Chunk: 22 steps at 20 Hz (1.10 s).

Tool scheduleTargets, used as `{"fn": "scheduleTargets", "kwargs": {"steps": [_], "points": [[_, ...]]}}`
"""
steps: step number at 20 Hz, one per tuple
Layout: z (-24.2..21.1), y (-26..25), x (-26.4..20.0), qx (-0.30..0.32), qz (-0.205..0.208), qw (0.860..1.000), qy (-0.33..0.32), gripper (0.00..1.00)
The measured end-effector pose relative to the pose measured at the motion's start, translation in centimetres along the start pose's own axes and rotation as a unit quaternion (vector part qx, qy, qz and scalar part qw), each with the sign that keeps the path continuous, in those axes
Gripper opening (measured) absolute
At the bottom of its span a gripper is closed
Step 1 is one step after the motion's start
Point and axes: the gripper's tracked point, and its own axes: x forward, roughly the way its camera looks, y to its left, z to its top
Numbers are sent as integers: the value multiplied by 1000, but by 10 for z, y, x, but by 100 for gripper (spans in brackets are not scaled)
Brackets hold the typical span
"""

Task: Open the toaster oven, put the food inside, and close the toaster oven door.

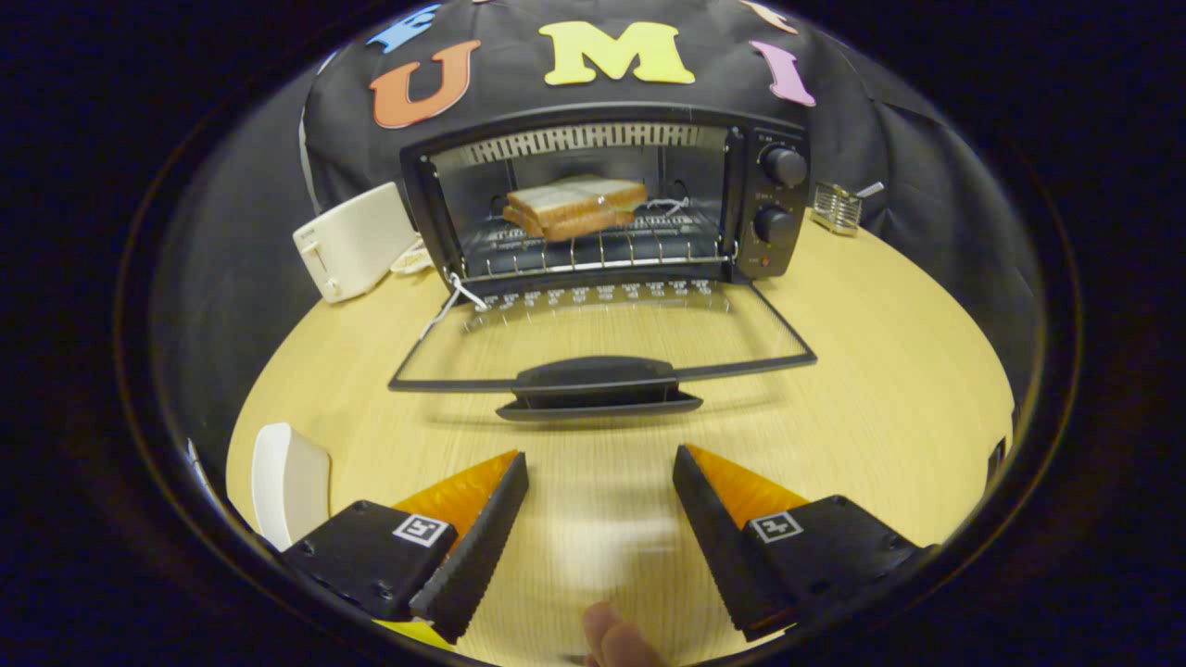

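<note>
A black toaster oven stands at the back of the wooden table, its glass door folded down flat toward me. The door's black handle lies just ahead of my fingers. Inside, a toast sandwich rests on the wire rack. My gripper hovers over the table in front of the door, open, with nothing between its fingers. A white string hangs from the door's left hinge.
A white pop-up toaster stands left of the oven. A small metal rack sits to the oven's right. A white plate lies beside my left finger. A person's fingertip shows below, between the fingers.
</note>
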Motion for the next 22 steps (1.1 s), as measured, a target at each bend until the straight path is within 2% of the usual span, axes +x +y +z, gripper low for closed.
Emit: {"fn": "scheduleTargets", "kwargs": {"steps": [2, 5, 9, 13, 18, 22], "points": [[-5, -4, -3, -5, -14, 1000, 10, 100], [-9, 2, -8, -2, 0, 1000, 6, 100], [-13, 4, -12, -16, -5, 1000, -5, 100], [-4, 10, 1, -23, 7, 999, -21, 100], [8, 12, 12, -9, -17, 1000, -20, 100], [9, 13, 11, -7, -19, 1000, -18, 100]]}}
